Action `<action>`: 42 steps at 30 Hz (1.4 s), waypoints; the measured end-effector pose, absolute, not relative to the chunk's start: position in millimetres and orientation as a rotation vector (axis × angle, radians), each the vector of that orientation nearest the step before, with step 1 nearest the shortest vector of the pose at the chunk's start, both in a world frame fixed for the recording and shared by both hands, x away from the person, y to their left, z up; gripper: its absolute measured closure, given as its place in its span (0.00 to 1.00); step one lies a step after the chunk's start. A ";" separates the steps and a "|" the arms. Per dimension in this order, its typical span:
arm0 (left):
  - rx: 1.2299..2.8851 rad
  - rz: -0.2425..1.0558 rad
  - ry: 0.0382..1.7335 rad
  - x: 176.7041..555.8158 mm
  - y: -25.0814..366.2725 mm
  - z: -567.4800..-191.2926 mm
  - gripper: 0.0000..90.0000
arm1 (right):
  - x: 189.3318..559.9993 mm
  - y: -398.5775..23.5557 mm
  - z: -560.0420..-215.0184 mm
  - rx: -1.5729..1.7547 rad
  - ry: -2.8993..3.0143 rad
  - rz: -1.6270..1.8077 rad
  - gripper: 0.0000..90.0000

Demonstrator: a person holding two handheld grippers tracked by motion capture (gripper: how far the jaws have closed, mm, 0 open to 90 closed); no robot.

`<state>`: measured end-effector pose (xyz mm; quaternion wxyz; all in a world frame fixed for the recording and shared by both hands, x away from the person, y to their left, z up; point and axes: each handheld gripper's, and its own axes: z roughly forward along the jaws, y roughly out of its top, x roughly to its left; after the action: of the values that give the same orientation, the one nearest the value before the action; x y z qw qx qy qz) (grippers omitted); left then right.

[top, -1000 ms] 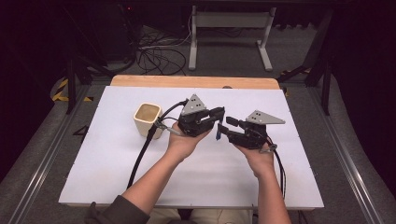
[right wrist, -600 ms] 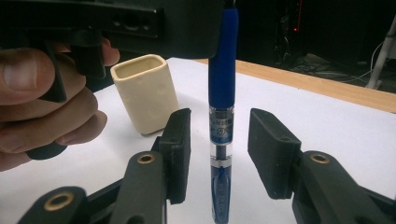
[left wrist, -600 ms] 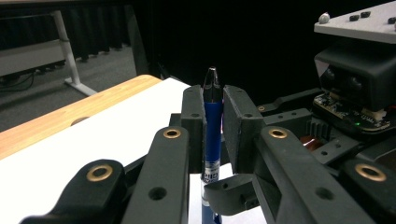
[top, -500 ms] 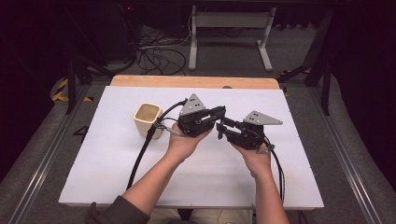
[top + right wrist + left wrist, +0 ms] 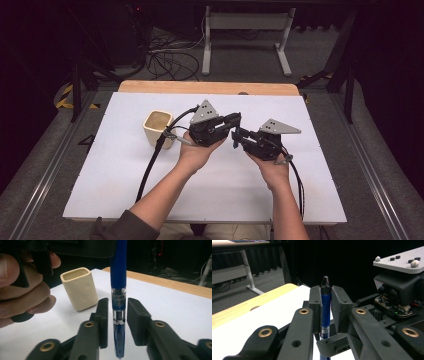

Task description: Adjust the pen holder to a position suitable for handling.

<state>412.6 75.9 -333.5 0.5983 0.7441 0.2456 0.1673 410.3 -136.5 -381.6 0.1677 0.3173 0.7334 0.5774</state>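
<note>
A blue pen (image 5: 325, 307) stands upright between the pads of my left gripper (image 5: 326, 293), which is shut on its upper barrel. In the high view the left gripper (image 5: 237, 120) and the right gripper (image 5: 239, 136) meet nose to nose over the middle of the white table (image 5: 100, 165), with the pen (image 5: 234, 142) between them. My right gripper (image 5: 117, 302) has just been closing around the pen's (image 5: 118, 270) lower, clear section. A thin gap still shows on each side of the barrel.
A cream square cup (image 5: 158, 127) stands upright on the table, left of the left hand; in the right gripper view the cup (image 5: 79, 288) is beyond the jaws, beside the person's fingers (image 5: 22, 290). Cables trail from both grippers toward the near edge.
The right gripper's jaws have drawn closer together around the pen's lower end. Both hands have stayed where they were, and the left gripper keeps its hold.
</note>
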 end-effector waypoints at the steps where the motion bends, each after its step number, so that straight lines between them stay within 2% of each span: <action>1: 1.725 0.387 0.568 412.4 76.0 -333.3 0.89 | 410.0 -136.2 -381.7 0.900 2.088 1.640 0.85; 7: 1.733 0.404 0.567 411.6 77.2 -334.1 0.87 | 408.7 -133.0 -381.9 0.882 2.087 1.617 0.88; 9: 1.731 0.406 0.575 412.0 78.4 -334.2 0.77 | 408.5 -132.2 -382.0 0.874 2.085 1.612 0.88; 17: 1.718 0.421 0.615 411.7 89.3 -335.4 0.65 | 407.9 -133.2 -380.1 0.858 2.052 1.608 0.88; 22: 1.716 0.427 0.609 410.7 97.6 -336.7 0.51 | 406.6 -133.3 -379.5 0.831 2.036 1.602 0.88; 42: 1.706 0.423 0.551 383.0 142.9 -339.1 0.31 | 406.1 -126.5 -380.0 0.807 1.988 1.585 0.88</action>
<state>383.0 142.9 -339.1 0.6053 0.7373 0.2381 0.1827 406.1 -126.5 -380.0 0.2347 0.2942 0.7244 0.5776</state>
